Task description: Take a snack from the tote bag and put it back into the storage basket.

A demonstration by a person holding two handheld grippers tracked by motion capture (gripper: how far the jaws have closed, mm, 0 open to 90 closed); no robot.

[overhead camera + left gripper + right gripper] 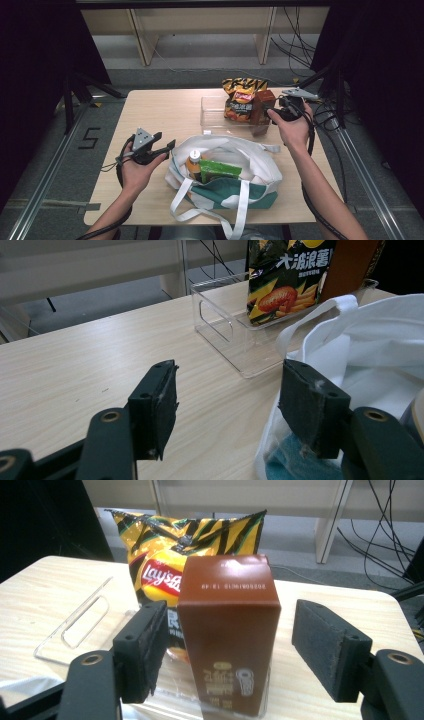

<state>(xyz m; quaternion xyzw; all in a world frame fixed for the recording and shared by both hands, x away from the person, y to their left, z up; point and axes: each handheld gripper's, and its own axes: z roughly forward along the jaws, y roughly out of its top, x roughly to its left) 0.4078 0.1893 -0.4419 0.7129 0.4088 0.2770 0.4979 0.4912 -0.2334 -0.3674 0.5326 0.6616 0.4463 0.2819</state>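
Observation:
A brown carton (262, 107) stands upright at the right end of a clear plastic bin (212, 117), with a yellow-black chip bag (240, 97) beside it. My right gripper (273, 108) is open; in the right gripper view the carton (227, 630) stands between the pads with a gap on each side. A white and green tote bag (250, 160) lies at the table's near middle, holding a bottle (194, 162) and a green box (220, 171). My left gripper (166, 140) is open at the bag's left rim, and one pad (310, 405) hangs over the cloth (380, 340).
The light wooden table (150, 115) has bare room at its left half. The bin's handle-slotted wall (220, 325) faces my left gripper. Black cables run along the floor at the right, past the table's edge. The tote's straps trail over the near edge.

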